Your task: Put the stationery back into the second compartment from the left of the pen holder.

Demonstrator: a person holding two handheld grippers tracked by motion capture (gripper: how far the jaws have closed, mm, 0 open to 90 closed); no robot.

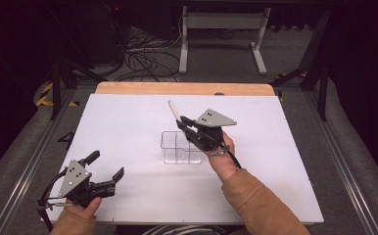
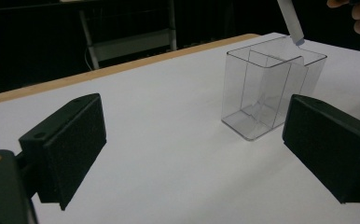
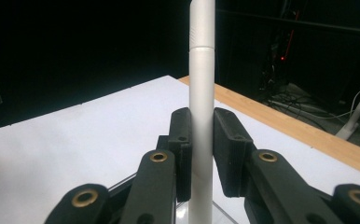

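Right gripper (image 1: pixel 183 123) clamps slim white pen (image 1: pixel 174 110) above clear plastic divided box (image 1: pixel 179 147), mid-tabletop; a tilted pen could snag the rim. Left gripper (image 1: pixel 106 166) gapes empty.

Each black tool, the left tool (image 1: pixel 107 165) and the right tool (image 1: pixel 183 124), carries a grey three-cornered plate with small screws on top; brass-coloured rivets stud the linkages behind the jaws. Tan sleeves (image 1: pixel 263 205) cover both forearms.
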